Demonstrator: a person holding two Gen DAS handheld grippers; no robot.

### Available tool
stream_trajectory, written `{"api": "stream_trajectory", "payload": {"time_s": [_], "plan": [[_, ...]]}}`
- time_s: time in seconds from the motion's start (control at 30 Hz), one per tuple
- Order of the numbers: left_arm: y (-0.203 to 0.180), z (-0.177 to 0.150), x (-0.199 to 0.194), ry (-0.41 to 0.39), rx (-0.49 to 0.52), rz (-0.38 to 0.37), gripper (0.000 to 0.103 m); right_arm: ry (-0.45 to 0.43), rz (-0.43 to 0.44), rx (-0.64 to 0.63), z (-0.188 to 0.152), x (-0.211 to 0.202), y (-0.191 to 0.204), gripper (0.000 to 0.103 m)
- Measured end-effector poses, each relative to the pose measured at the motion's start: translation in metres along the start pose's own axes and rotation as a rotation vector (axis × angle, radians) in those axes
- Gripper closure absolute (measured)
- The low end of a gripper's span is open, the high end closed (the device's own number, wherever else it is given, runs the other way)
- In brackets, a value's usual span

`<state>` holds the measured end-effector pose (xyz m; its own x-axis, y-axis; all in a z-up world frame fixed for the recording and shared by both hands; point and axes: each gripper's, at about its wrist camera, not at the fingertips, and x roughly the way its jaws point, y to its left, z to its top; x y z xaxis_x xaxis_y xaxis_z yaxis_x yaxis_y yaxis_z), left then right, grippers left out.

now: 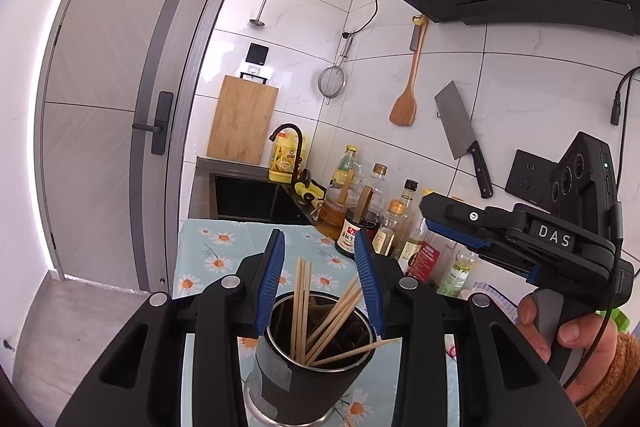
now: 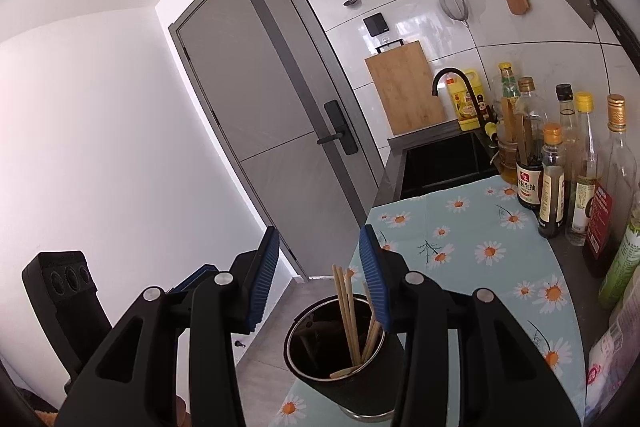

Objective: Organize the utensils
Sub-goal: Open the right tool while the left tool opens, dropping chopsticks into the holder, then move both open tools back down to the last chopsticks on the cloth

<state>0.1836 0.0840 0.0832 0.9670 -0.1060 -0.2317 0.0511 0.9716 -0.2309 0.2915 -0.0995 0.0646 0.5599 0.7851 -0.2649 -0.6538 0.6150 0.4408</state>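
Observation:
A dark steel-rimmed cup (image 1: 316,367) stands on the daisy-print cloth (image 1: 208,259) and holds several pale wooden chopsticks (image 1: 300,303) that lean apart. My left gripper (image 1: 319,239) hangs just above and behind the cup, open; the chopstick tips rise between its blue pads (image 1: 276,279) without touching them. In the right wrist view the same cup (image 2: 340,359) with its chopsticks (image 2: 346,311) sits below my right gripper (image 2: 319,233), which is open with nothing in it. The right tool, held by a hand (image 1: 568,335), shows at the right of the left wrist view.
Several sauce and oil bottles (image 2: 560,163) line the wall side of the counter. Beyond the cloth lie a black sink (image 2: 444,163), a faucet (image 2: 452,77) and a wooden cutting board (image 2: 404,87). A cleaver (image 1: 460,123), spatula (image 1: 406,99) and strainer (image 1: 331,83) hang on the tiles. The counter edge drops to the floor by the grey door (image 1: 120,107).

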Motion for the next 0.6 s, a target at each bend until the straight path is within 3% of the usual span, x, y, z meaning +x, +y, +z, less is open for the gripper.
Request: {"api": "stream_trajectory", "payload": {"time_s": [0.07,0.17,0.23,0.33,0.6], "plan": [[-0.003,0.003,-0.007,0.002,-0.001,0.007,0.068,0.004,-0.009,-0.011,0.002,-0.011,0.005,0.059],[-0.009,0.005,-0.020,0.009,0.002,0.014,0.068,0.017,-0.001,-0.012,0.001,-0.026,0.013,0.049],[-0.012,0.005,-0.033,-0.009,0.003,0.038,0.067,0.022,0.002,-0.014,-0.003,-0.036,0.017,0.048],[-0.012,0.004,-0.045,-0.008,-0.014,0.044,0.057,0.040,-0.013,-0.020,-0.010,-0.044,0.021,0.048],[-0.020,-0.005,-0.066,0.023,-0.017,0.031,0.056,0.103,-0.061,0.028,-0.031,-0.057,0.023,0.047]]}}
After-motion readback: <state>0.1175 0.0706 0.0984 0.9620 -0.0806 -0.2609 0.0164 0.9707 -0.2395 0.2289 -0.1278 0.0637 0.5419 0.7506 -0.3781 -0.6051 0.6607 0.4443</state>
